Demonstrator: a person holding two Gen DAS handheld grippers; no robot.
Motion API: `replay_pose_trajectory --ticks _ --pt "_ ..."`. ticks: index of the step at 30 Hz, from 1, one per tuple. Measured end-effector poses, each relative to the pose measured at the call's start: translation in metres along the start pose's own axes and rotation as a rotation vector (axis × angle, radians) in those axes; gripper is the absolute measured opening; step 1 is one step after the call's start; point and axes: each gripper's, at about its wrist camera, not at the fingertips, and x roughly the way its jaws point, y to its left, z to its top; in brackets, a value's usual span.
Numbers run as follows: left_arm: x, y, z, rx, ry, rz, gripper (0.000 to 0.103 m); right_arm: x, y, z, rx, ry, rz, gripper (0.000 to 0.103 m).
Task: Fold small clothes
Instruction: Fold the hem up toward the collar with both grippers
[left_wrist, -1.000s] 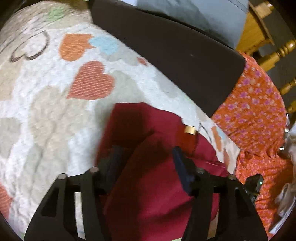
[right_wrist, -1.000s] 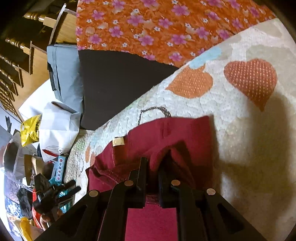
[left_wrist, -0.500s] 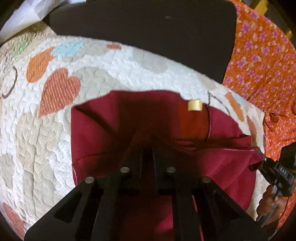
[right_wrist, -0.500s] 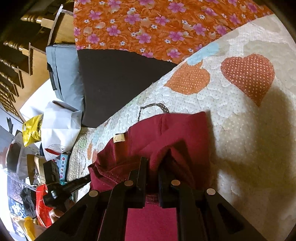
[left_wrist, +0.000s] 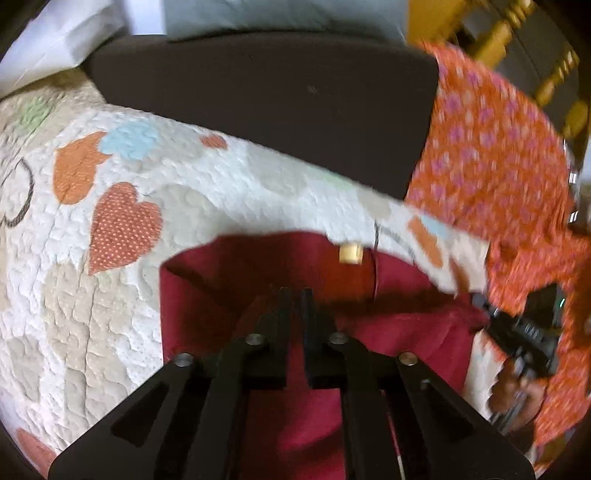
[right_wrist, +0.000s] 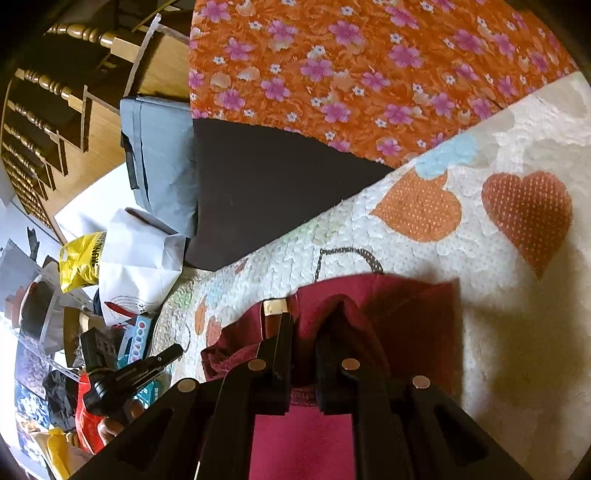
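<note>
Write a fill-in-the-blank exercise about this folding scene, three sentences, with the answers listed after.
1. Both the left gripper and the right gripper are shut on the dark red ____.
2. The quilt under it is patterned with ____ shapes.
3. The small tan label on the garment shows in ____ wrist views.

Missing words: garment; heart; both
</note>
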Motion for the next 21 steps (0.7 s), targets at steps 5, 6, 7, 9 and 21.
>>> replay_pose_trajectory --ticks 5,6,7,9,21 --pt "0.017 -0.012 -0.008 0.078 0.028 0.075 0.056 -0.002 -0.010 -0.003 0.029 0.020 0.000 0.009" --pt "0.020 -0.013 -0.008 0.090 0.034 0.086 0.056 -0.003 -0.010 -0.003 0.023 0.021 -0.001 0.009" --pt "0.023 -0.013 -0.009 0.101 0.040 0.100 0.056 -0.004 -0.009 -0.003 0.018 0.022 0.002 0.009" --pt "0.031 -0.012 -0.011 0.111 0.059 0.102 0.056 -0.005 -0.008 -0.003 0.011 0.025 0.004 0.009" --pt "0.034 -0.011 -0.016 0.112 0.060 0.080 0.006 -0.006 -0.016 -0.002 0.048 0.039 0.012 0.009"
